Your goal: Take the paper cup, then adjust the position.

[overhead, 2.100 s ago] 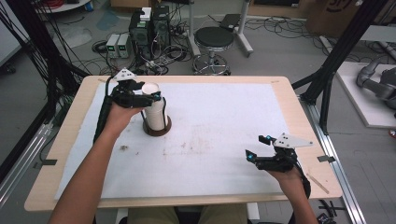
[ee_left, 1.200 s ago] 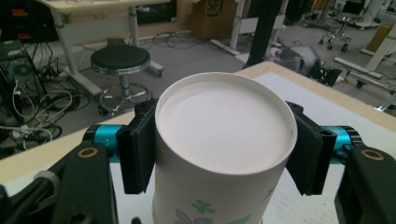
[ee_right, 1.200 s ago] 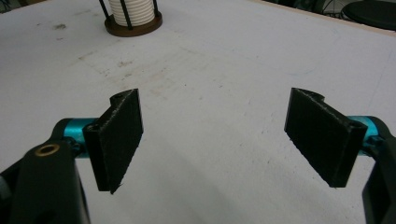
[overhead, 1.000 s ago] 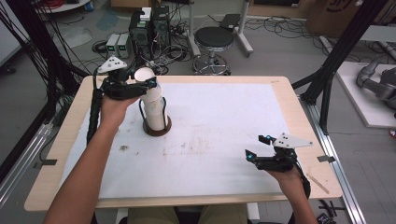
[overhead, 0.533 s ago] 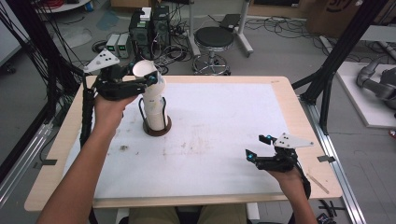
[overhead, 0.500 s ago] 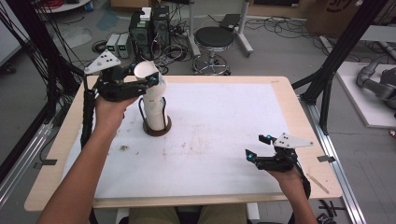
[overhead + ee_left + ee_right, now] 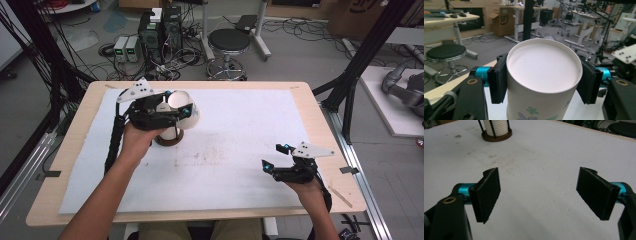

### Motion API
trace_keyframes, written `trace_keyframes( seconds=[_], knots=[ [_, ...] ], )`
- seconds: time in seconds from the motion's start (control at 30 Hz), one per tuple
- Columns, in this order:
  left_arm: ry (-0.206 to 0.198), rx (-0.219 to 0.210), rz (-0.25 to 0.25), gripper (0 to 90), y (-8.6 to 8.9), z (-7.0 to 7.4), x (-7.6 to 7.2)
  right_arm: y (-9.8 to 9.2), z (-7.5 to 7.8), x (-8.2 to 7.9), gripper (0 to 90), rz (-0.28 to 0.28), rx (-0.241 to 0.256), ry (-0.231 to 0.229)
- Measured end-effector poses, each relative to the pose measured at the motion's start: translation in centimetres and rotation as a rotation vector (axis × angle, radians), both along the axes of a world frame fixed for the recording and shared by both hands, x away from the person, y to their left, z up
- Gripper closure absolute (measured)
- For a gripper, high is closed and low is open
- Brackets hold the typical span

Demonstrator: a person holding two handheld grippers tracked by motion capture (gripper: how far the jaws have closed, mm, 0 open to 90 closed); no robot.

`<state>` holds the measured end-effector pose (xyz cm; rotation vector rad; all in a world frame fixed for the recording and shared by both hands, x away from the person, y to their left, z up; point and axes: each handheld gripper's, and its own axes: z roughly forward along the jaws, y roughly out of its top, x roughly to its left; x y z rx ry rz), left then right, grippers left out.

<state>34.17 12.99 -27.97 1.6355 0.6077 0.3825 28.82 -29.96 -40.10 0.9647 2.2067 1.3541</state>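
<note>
At the left of the table (image 7: 320, 125), toward its far side, the left gripper (image 7: 175, 111) is clamped on a paper cup (image 7: 184, 107), one black jaw pressed to each side of the wall close to one end. From above, the cup hangs tipped over in the air, just above a stack of cups (image 7: 169, 132) standing in a round brown holder (image 7: 169, 140). In the left gripper view the cup (image 7: 542, 82) shows a flat white end facing the camera, which I take to be its bottom, and a printed flower pattern on its side. It looks light and thin-walled, so it should lift with almost no effort but would dent or fold under a hard squeeze; the stiffest place to hold is near the flat end or the rolled rim, where the jaws sit now, rather than the soft middle. The smooth paper may slip a little if the grip is slack. Well to the right, near the front edge, the right gripper (image 7: 274, 161) rests low over the white table cover with its jaws spread wide and nothing between them; in its own view the gripper (image 7: 544, 192) faces the holder (image 7: 496, 134) far across the table.
</note>
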Motion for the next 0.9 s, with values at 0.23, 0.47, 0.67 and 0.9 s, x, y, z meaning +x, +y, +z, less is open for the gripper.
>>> trace_keyframes(
  seconds=[0.23,0.47,0.67,0.9],
  knots=[
    [0.011,-0.001,-0.021,35.6,-0.7,-1.3,-0.5,0.4,-0.1,-0.2,19.7,0.02,-0.007,0.001],
    [0.023,0.0,-0.055,35.6,-1.4,-2.0,-0.6,0.2,0.2,-0.4,19.7,0.022,0.005,-0.002],
    [0.036,0.017,-0.094,35.6,-2.2,-2.7,-0.4,0.5,0.1,-0.4,19.7,0.046,0.013,0.007],
    [0.043,0.038,-0.13,35.7,-3.1,-3.9,-1.0,0.8,0.1,-0.5,19.7,0.095,0.028,-0.006]
  ],
)
